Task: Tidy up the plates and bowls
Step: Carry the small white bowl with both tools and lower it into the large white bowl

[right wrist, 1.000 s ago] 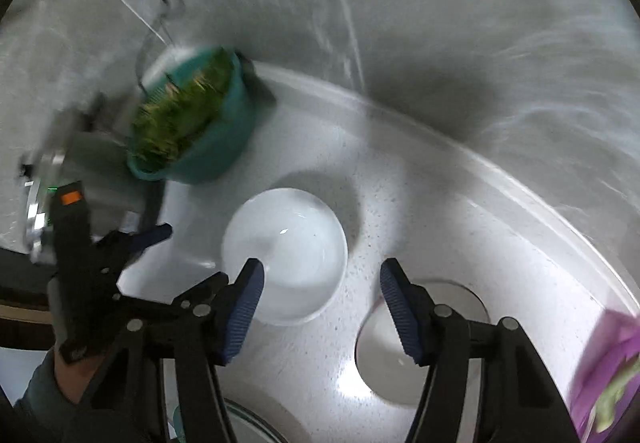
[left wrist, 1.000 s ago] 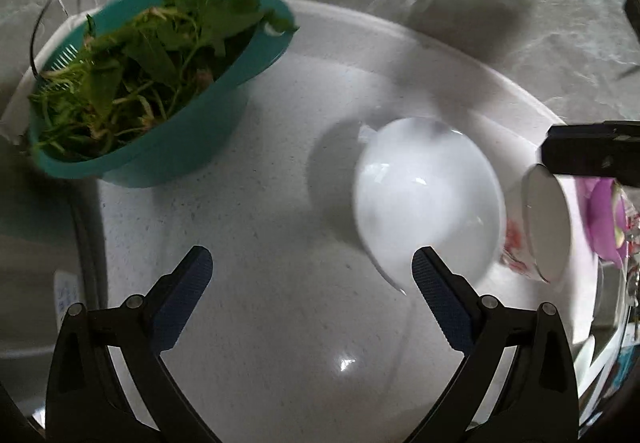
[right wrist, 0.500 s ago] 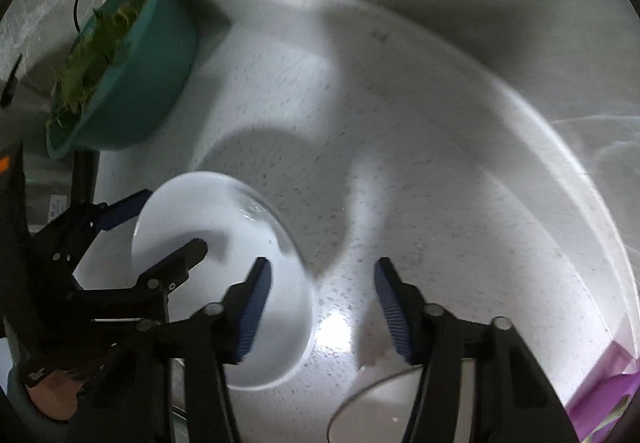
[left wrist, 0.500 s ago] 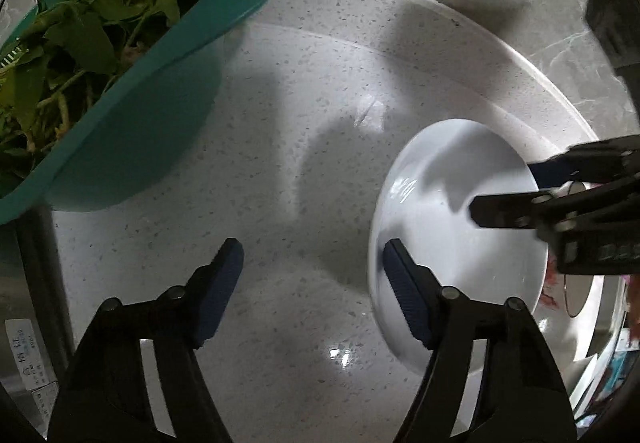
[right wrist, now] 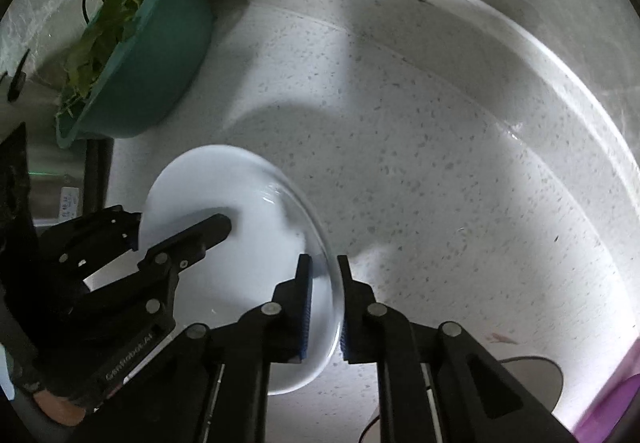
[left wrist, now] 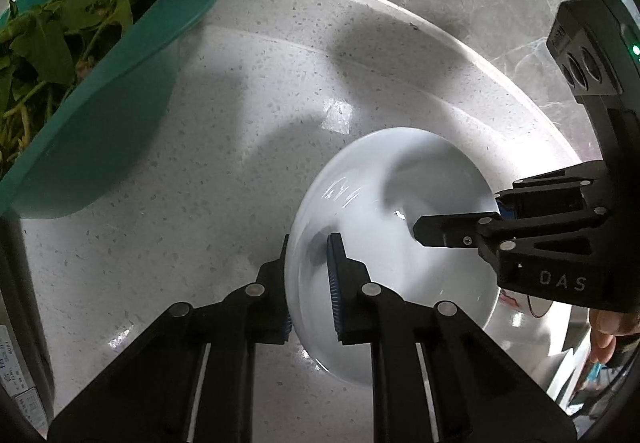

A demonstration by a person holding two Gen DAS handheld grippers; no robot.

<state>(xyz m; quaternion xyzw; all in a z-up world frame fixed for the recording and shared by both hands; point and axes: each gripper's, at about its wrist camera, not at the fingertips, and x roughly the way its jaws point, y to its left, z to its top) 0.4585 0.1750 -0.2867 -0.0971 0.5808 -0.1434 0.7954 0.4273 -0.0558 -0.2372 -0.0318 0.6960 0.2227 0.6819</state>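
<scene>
A white bowl [left wrist: 396,243] sits on the speckled white counter [left wrist: 248,115]. My left gripper [left wrist: 308,271] is shut on the bowl's left rim, one finger inside and one outside. My right gripper [right wrist: 323,303] is shut on the opposite rim of the same bowl [right wrist: 240,251]. In the left wrist view the right gripper [left wrist: 496,227] reaches in from the right. In the right wrist view the left gripper [right wrist: 176,239] reaches in from the left. A second dish [right wrist: 532,383] lies at the lower right, partly hidden.
A teal basin [left wrist: 100,115] full of green leaves stands at the back left, also in the right wrist view [right wrist: 140,55]. The counter's raised rim [left wrist: 400,11] meets a grey marble wall. Something purple [right wrist: 616,407] lies at the far right.
Both grippers have moved in on the white bowl and closed on its opposite rims. Earlier both were open beside it.
</scene>
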